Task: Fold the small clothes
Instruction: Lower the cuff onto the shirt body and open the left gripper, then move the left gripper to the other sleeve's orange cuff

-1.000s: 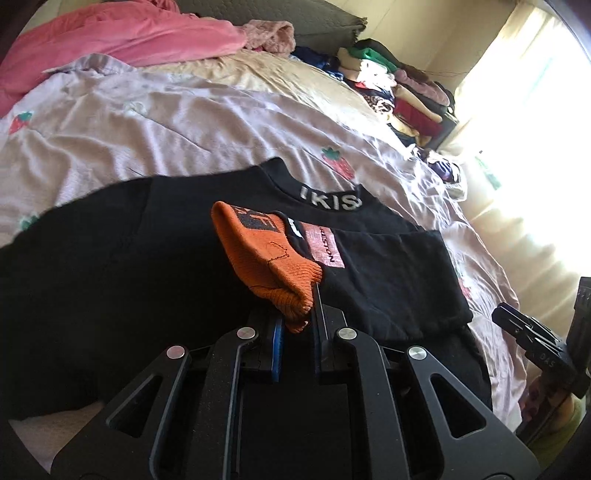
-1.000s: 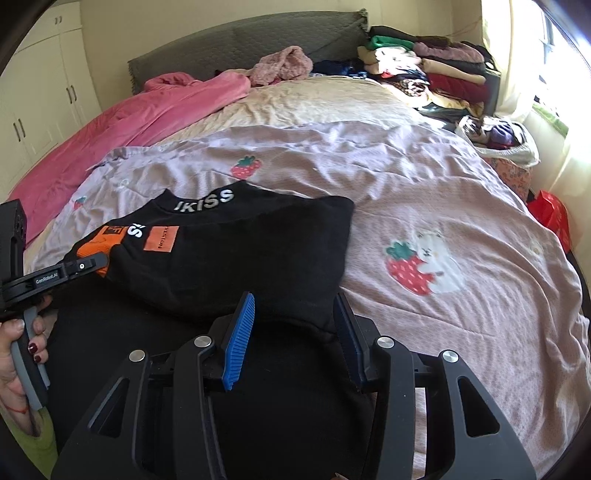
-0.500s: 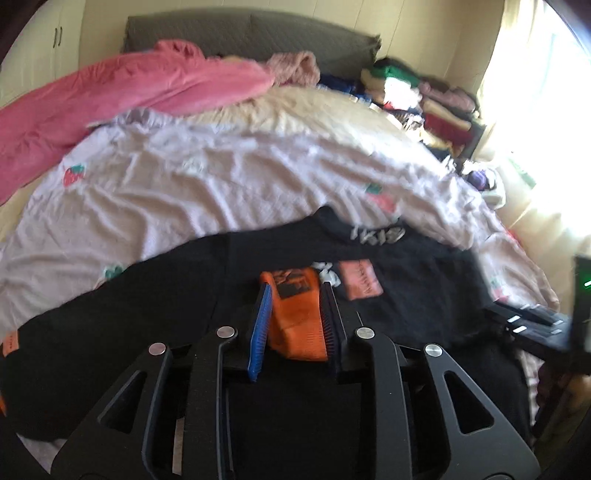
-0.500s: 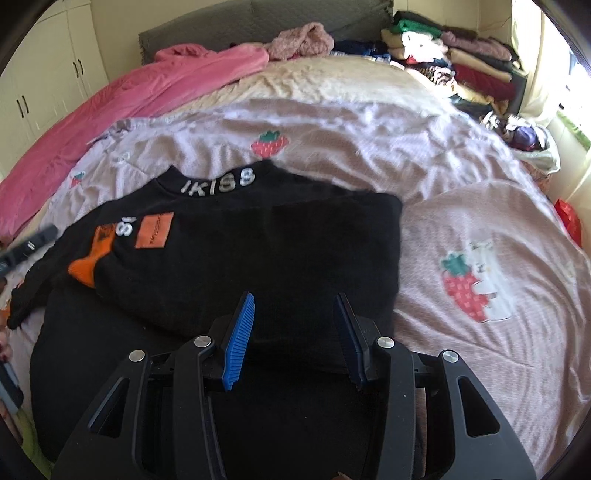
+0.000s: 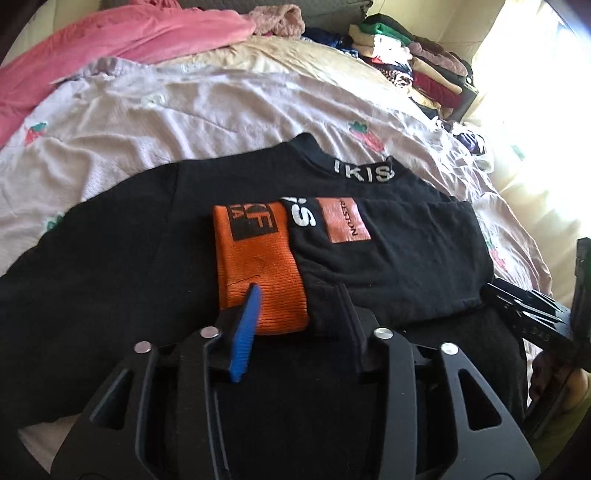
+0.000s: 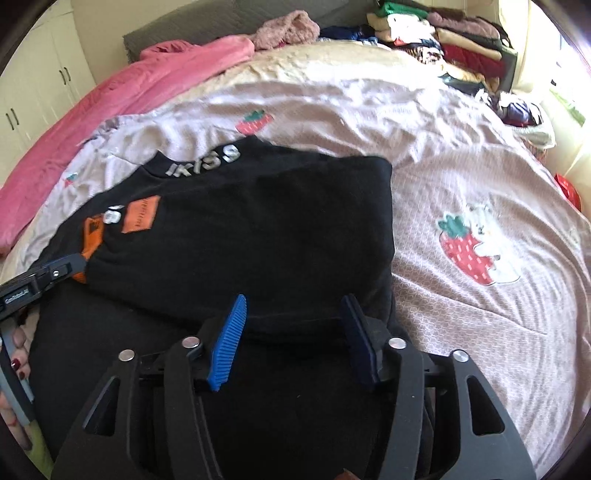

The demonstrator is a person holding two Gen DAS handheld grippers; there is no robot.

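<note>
The black sweater point(image 5: 155, 266) lies spread on the bed point(image 5: 184, 110), its right sleeve folded across the chest so that the orange cuff point(image 5: 258, 266) rests flat just ahead of the left gripper point(image 5: 299, 299). That gripper's fingers point(image 5: 245, 325) are opening; the cuff's near edge sits between them, but the pads no longer press on it. Ahead of the right gripper point(image 6: 295, 314), the folded side of the sweater forms a straight edge out to the right, and its near hem runs between fingers point(image 6: 227, 339) that are also opening, spread fairly wide and gripping nothing.

In my judgement the sleeve fold has just been laid and the other side comes next. The risks from here: as the left gripper pulls back, a ribbed pad could snag the knit cuff and drag the sleeve off the chest. The sweater's left half lies spread, well out to the left of the left fingers; lifting it carelessly could shift the whole garment on the quilt, which wrinkles easily. The piled clothes point(image 6: 443, 33) lie far beyond both grippers, clear of the work.
</note>
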